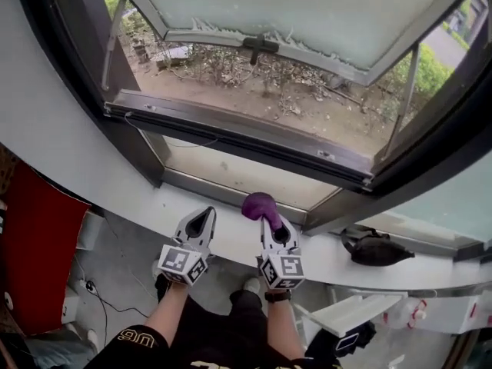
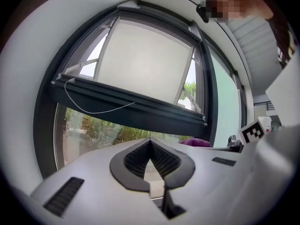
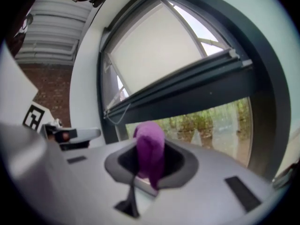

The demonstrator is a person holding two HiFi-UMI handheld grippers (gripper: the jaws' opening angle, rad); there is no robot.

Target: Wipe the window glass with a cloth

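A purple cloth point(image 1: 260, 205) is bunched in the jaws of my right gripper point(image 1: 270, 223), which is shut on it just below the lower window glass point(image 1: 238, 174). In the right gripper view the purple cloth point(image 3: 150, 153) stands up between the jaws in front of the pane point(image 3: 211, 123). My left gripper point(image 1: 204, 218) sits beside it to the left, shut with nothing between its jaws. The left gripper point(image 2: 151, 145) points at the lower glass point(image 2: 93, 130). The upper sash point(image 1: 307, 10) is swung outward, its frosted pane tilted over the ground outside.
A dark window frame bar point(image 1: 238, 133) separates the open sash from the lower pane. A white sill point(image 1: 138, 221) runs under the window. A black bag-like object point(image 1: 374, 247) lies on the sill at the right. A red panel point(image 1: 34, 244) stands at the left.
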